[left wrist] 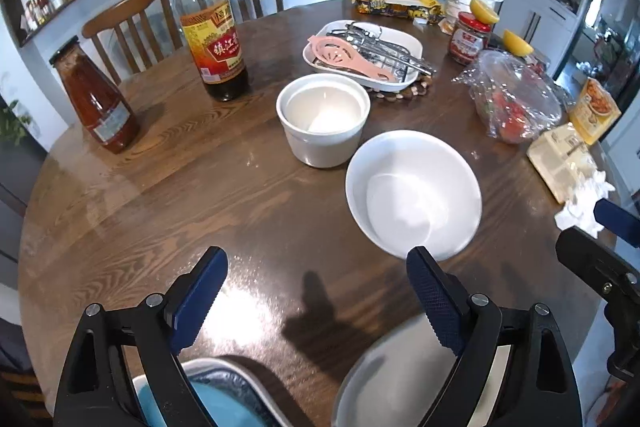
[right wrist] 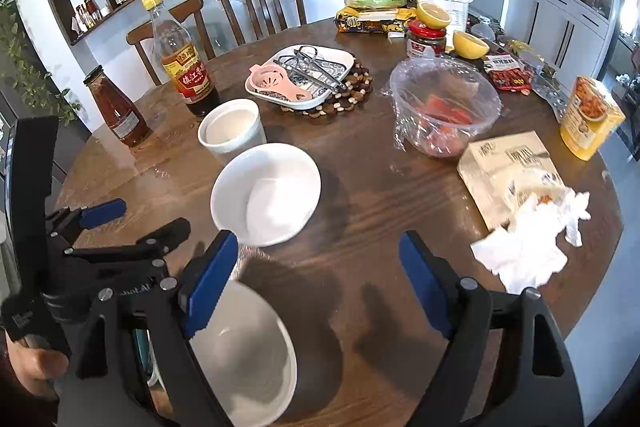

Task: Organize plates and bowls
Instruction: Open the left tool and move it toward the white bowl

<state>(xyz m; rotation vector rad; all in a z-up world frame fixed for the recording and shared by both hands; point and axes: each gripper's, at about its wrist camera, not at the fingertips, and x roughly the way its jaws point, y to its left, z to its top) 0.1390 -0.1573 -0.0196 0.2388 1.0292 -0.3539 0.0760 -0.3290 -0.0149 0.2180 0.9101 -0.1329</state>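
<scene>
A wide white bowl (left wrist: 414, 193) (right wrist: 266, 193) sits mid-table. Behind it stands a straight-sided white ramekin bowl (left wrist: 323, 119) (right wrist: 232, 129). A second white bowl (left wrist: 384, 383) (right wrist: 248, 351) lies at the near edge under the grippers. A blue-glazed plate (left wrist: 224, 399) lies at the near left. My left gripper (left wrist: 316, 291) is open and empty above the table, just short of the wide bowl. My right gripper (right wrist: 316, 263) is open and empty; its left finger is over the near bowl. The left gripper also shows in the right wrist view (right wrist: 132, 223).
A white tray (left wrist: 408, 45) with tongs and a pink strainer sits on a beaded trivet behind. A vinegar bottle (left wrist: 210, 23) and sauce jar (left wrist: 96, 99) stand at the left. A plastic-wrapped bowl (right wrist: 444, 111), boxes, jar, lemons and crumpled tissue (right wrist: 528, 243) fill the right side.
</scene>
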